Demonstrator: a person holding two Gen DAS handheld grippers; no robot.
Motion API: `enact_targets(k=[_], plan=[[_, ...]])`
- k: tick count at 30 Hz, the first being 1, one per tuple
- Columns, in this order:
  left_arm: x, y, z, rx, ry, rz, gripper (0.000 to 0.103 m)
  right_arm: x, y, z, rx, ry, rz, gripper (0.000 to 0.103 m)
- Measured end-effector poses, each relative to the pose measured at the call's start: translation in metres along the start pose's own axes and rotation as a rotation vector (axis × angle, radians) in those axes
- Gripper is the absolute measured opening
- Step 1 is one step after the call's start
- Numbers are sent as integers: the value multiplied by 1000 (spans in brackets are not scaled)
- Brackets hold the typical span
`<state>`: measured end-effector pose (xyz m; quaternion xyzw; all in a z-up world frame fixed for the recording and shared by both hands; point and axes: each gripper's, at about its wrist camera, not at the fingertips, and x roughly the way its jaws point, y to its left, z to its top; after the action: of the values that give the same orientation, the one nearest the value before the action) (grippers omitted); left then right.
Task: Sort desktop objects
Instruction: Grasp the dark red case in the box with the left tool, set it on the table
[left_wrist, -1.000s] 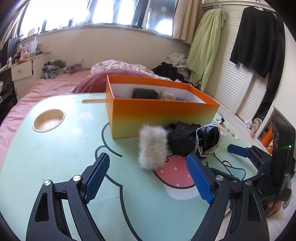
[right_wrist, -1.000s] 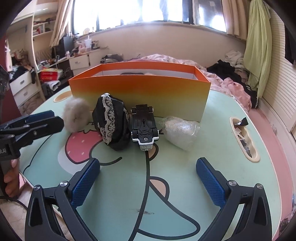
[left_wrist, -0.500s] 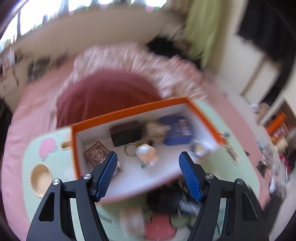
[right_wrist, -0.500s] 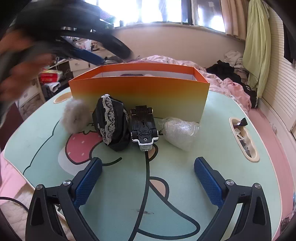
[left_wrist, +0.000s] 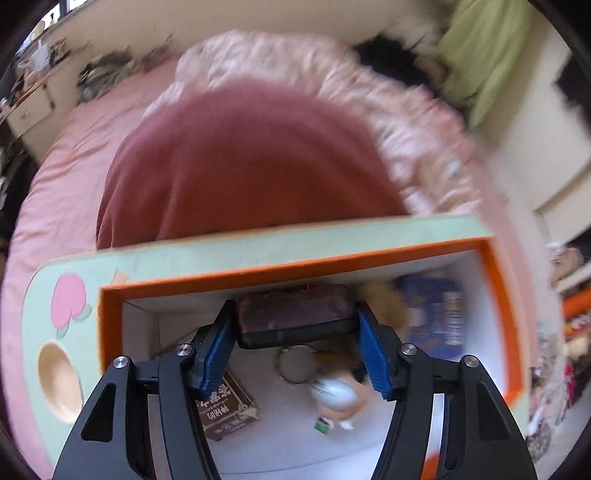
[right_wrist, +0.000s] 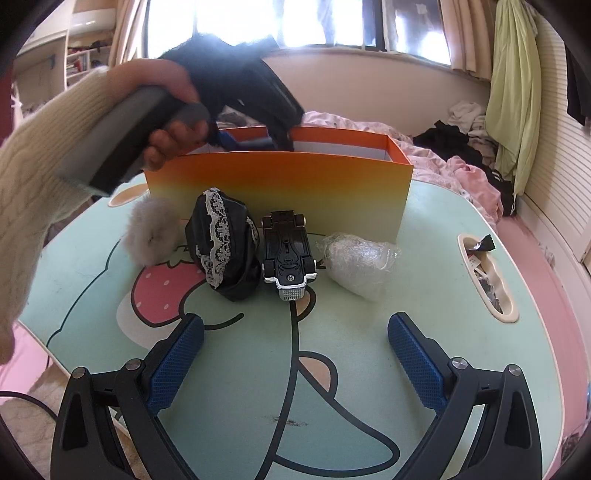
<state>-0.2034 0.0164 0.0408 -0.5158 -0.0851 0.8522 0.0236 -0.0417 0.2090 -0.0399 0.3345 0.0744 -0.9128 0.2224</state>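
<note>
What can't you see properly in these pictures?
- Right view: what lies inside the orange box is hidden by its front wall.
- Right view: the left gripper's tips are behind that wall and the hand.
- Left view: the blue pack in the box is too blurred to read.
- Left view: whether the pads press the dark case is unclear.
- Left view: the small figure is smeared.

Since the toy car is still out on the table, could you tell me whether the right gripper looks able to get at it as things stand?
Probably yes. The right gripper is open and points at the toy car, with only bare table between them. The lace pouch beside the car sits close, so the left finger has little room.
</note>
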Motion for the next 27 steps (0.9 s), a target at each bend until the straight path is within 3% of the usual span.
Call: enact_targets(k=[3,7,10,13,16,19,22,25,27], plan=[[-48,5,-15,-11,-114,-134,62,0,1,0,0,0,-1,100],[-120,7,-67,42,-258,-309,62,1,1,1,0,-1,-3,100],[-133,4,-118,109,-275,-348,62,1,2,1,0,-1,-2,100],[-117,3,-156,137,-257,-330,62,0,2,0,0,-1,-3,100],[-95,3,-174,171,-210,-318,62,0,2,0,0,-1,-3,101],[-68,-5,-177,227,-172,-198,63,0,2,0,0,-2,-3,101],[-66,-11,-179,254,-268,-96,63,1,2,1,0,-2,3,102],[-83,-11,-189,251,-370,-84,65,3,4,2,-2,-1,3,102],[-97,-13,-200,283,-389,-97,83,3,4,1,-2,-1,3,102]])
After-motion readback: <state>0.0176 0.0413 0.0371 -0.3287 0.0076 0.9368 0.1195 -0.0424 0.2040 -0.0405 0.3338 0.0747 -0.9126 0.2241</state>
